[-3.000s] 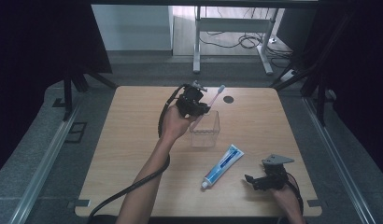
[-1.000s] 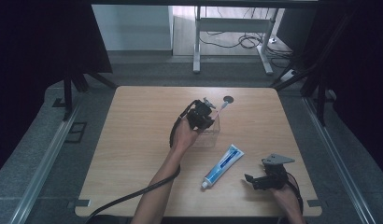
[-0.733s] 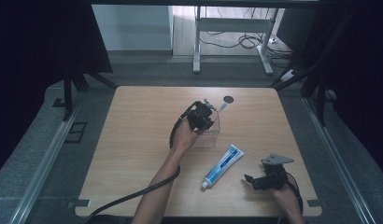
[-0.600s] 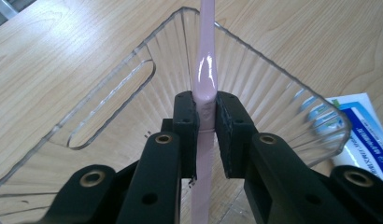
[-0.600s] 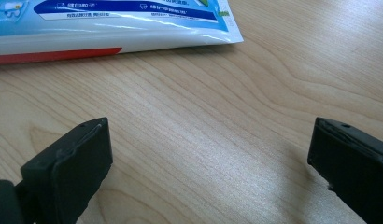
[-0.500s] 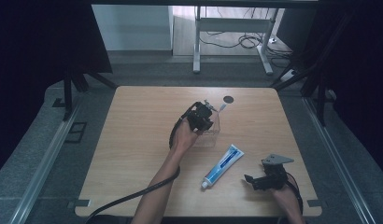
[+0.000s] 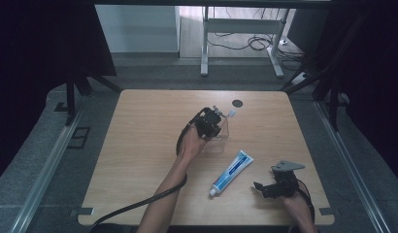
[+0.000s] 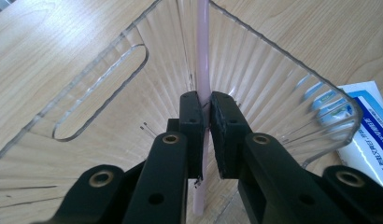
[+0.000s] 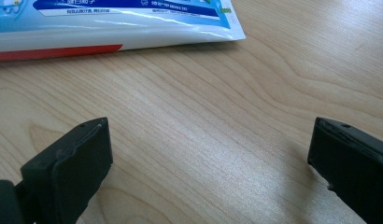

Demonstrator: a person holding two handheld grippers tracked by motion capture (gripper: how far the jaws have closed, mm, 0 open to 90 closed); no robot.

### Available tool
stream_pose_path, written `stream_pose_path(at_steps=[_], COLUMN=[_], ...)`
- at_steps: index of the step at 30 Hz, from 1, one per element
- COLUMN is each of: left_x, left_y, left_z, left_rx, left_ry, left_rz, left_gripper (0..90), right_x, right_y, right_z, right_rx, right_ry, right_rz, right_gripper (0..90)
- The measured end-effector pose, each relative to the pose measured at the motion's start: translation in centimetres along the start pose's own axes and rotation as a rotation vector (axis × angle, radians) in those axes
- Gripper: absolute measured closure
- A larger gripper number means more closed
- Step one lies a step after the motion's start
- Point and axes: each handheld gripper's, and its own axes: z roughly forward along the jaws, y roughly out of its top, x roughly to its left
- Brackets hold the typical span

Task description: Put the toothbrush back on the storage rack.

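From the high view we see our left forearm reaching up the table (image 7: 139,145), the left gripper (image 7: 210,122) angled down over the clear container (image 7: 221,138) that stands near the table's middle. A toothbrush (image 7: 225,114) sticks out past the container's far rim. The toothpaste tube (image 7: 232,172) lies just in front of the container, and our right gripper (image 7: 277,187) rests low, near the tube.

In the left gripper view, the jaws have just been closing and now pinch the pale pink toothbrush handle (image 8: 203,56) inside the container (image 8: 283,79).

In the right gripper view, the jaws stand wide apart with nothing between them, bare table (image 9: 203,135) beneath, the tube (image 9: 115,23) just beyond.
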Motion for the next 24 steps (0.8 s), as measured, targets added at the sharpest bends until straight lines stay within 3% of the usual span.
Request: stream_pose_path(at_steps=[8,24], left_x=[0.0,-0.1], left_y=[0.1,0.2], left_z=[-0.4,-3.3], left_rx=[-0.029,-0.103], left_ry=[-0.01,-0.015], left_rz=[-0.012,-0.014], left_gripper=[78.7,55.0], right_x=[0.0,0.0], right_y=[0.0,0.0], right_z=[0.0,0.0], right_rx=[0.001,0.004], right_ry=[-0.001,0.0], right_rz=[0.0,-0.003], right_gripper=[0.0,0.0])
